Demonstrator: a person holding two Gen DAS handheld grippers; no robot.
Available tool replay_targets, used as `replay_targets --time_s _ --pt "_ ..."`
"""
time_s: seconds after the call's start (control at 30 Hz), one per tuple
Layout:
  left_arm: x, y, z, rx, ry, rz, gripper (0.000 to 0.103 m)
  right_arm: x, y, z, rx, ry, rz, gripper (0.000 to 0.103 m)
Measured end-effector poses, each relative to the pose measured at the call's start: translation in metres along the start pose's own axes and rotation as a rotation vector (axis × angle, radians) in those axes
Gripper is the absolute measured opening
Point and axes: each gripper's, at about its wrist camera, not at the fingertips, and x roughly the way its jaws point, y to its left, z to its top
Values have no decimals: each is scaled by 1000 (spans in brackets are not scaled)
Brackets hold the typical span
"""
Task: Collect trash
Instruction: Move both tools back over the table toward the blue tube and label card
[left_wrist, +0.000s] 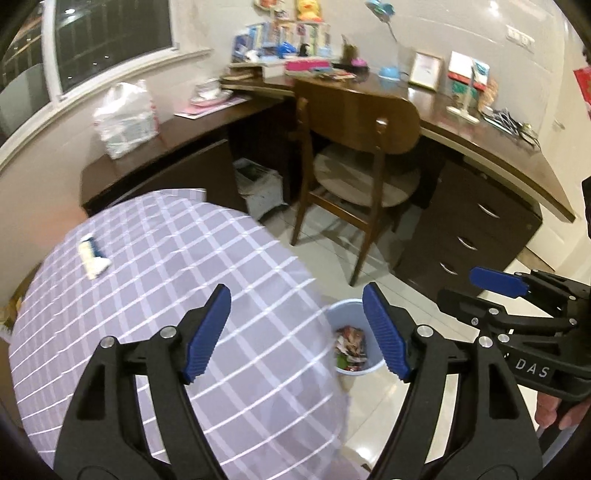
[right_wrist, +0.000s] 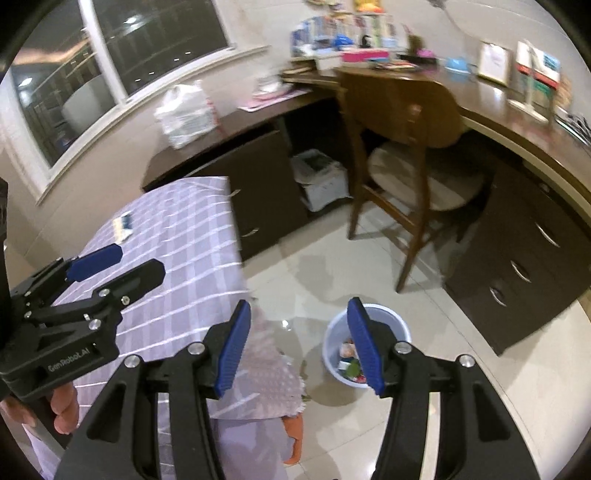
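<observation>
A white and blue wrapper (left_wrist: 93, 257) lies on the purple checked tablecloth (left_wrist: 155, 280), far left; it also shows in the right wrist view (right_wrist: 123, 226). A pale blue bin (left_wrist: 349, 338) with several colourful wrappers inside stands on the tiled floor beside the table, also in the right wrist view (right_wrist: 365, 347). My left gripper (left_wrist: 297, 332) is open and empty above the table's right edge. My right gripper (right_wrist: 299, 345) is open and empty above the floor between table and bin. Each gripper shows in the other's view: the right gripper (left_wrist: 495, 284), the left gripper (right_wrist: 99, 262).
A wooden chair (left_wrist: 354, 155) stands at a dark L-shaped desk (left_wrist: 480, 122) cluttered with books, frames and a lamp. A white plastic bag (left_wrist: 125, 118) sits on the desk's left wing. Drawers (left_wrist: 469, 240) are at the right. A box (left_wrist: 258, 188) sits under the desk.
</observation>
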Motion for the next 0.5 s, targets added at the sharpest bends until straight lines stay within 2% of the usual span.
replay_targets --time_s 0.27,0.5 --pt "-30 67 -29 -80 -25 92 76 -4 66 6 -129 -23 81 58" --pt "-53 133 -59 -179 -22 212 77 0 131 7 -263 -39 136 58"
